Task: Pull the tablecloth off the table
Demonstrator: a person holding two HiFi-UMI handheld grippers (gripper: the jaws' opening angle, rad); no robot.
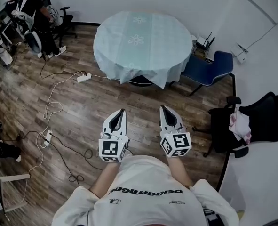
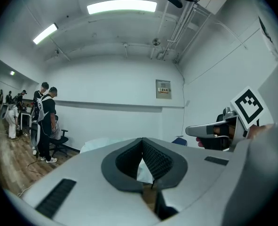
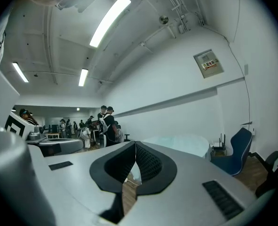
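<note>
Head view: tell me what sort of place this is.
Probably an office or lab workroom: people standing in the far corner, a black office chair, a power strip with cables on the wood floor, and a tablecloth draped over a round table.

In the head view the table itself is hidden under the tablecloth (image 1: 141,41). Only a dark bit of its base (image 1: 141,81) shows below the hem at mid-frame. To the right, the blue chair (image 1: 209,69) is partly covered by the cloth's hanging edge. At upper left the people (image 1: 35,13) are cut off by the frame's top. At the right edge a black chair (image 1: 266,114) runs out of the picture, and the pink and white bundle (image 1: 240,125) beside it is too small to tell. In the left gripper view the body of the left gripper (image 2: 142,140) hides most of the tablecloth, leaving a pale strip at lower left. The print on the wall sign (image 2: 163,89) is too small to read.
</note>
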